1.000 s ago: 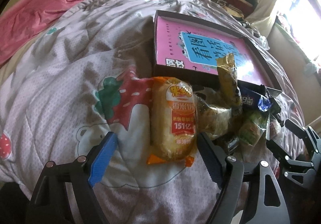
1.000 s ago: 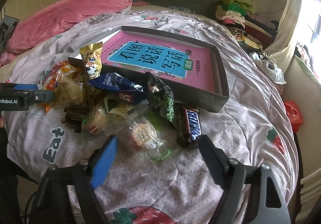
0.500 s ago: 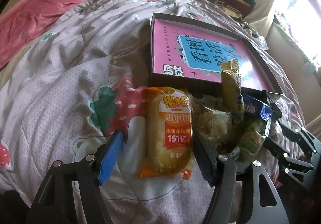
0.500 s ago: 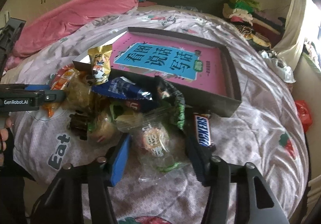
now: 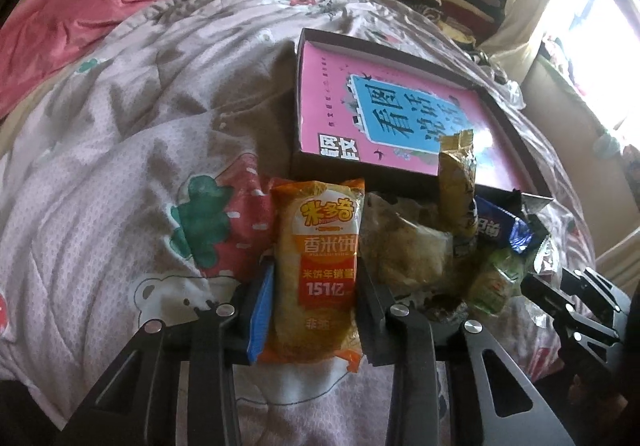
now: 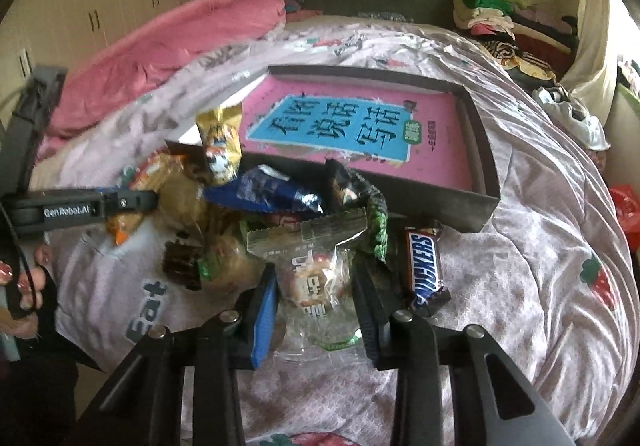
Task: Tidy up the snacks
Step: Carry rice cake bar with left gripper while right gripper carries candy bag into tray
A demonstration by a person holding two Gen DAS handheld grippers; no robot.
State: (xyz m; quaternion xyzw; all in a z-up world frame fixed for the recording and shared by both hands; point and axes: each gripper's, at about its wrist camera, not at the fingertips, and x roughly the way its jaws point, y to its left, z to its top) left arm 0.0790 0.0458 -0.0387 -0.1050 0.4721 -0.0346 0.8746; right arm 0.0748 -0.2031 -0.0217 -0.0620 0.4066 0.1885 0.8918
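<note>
Closing jaws of left gripper (image 5: 314, 296) and right gripper (image 6: 314, 296) pinch rice-cracker pack (image 5: 318, 274) and clear packet (image 6: 316, 278); slick film may slip.

We see an orange rice cracker pack (image 5: 316, 278) lying flat on the bed, at the left end of the snack pile. A clear cookie bag (image 6: 316, 278) lies at the near edge. A Snickers bar (image 6: 425, 264) lies just beside it. Behind them sits a dark box (image 6: 486, 150) with a pink book (image 6: 360, 126) inside.
</note>
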